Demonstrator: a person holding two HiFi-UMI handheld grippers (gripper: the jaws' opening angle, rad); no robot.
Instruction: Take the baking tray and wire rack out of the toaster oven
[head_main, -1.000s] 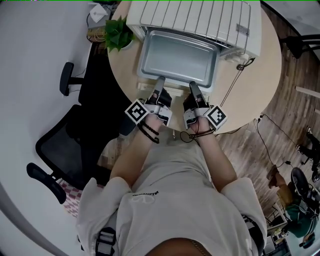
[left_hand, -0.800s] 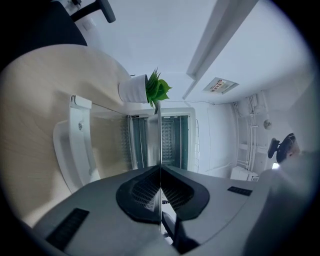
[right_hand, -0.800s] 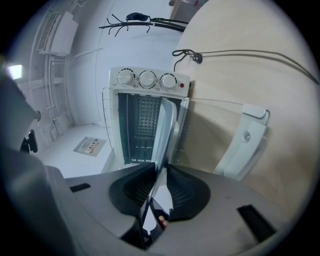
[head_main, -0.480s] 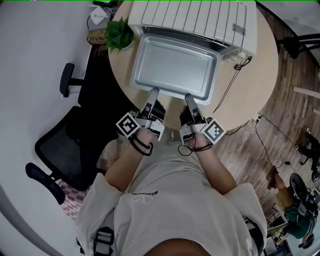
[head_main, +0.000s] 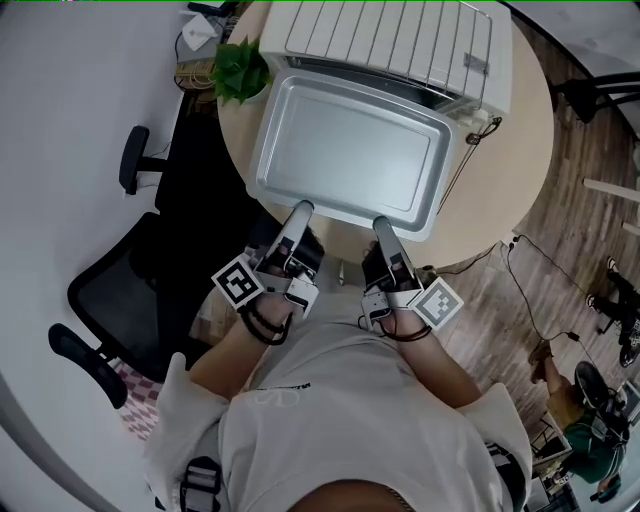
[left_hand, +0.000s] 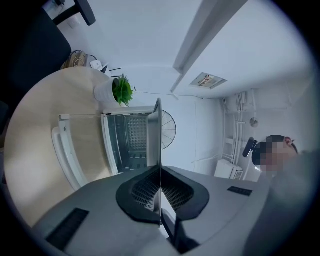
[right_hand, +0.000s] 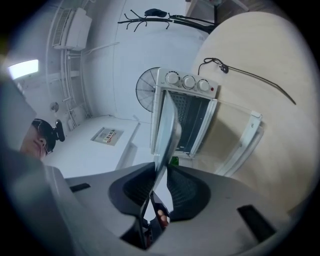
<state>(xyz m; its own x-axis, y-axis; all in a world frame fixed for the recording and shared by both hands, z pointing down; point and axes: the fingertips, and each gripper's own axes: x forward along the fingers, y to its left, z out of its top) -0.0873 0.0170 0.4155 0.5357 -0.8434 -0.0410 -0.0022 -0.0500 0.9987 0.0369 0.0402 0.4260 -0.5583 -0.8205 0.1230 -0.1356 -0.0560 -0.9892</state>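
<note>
Left gripper (head_main: 303, 207): jaws pinched together on the near rim of the baking tray (head_main: 350, 155), left of centre. Right gripper (head_main: 380, 222): clamped on the same rim, right of centre, jaws slightly wider over the rolled lip. Tray is held roughly level, off the tabletop (head_main: 510, 170), in front of the toaster oven (head_main: 390, 40) mouth. Its near side overhangs the tabletop's near edge. Oven sits on the far part of the tabletop with its door (left_hand: 64, 155) dropped open. Potted plant (head_main: 238, 70) is at the far-left edge, beside the oven.
</note>
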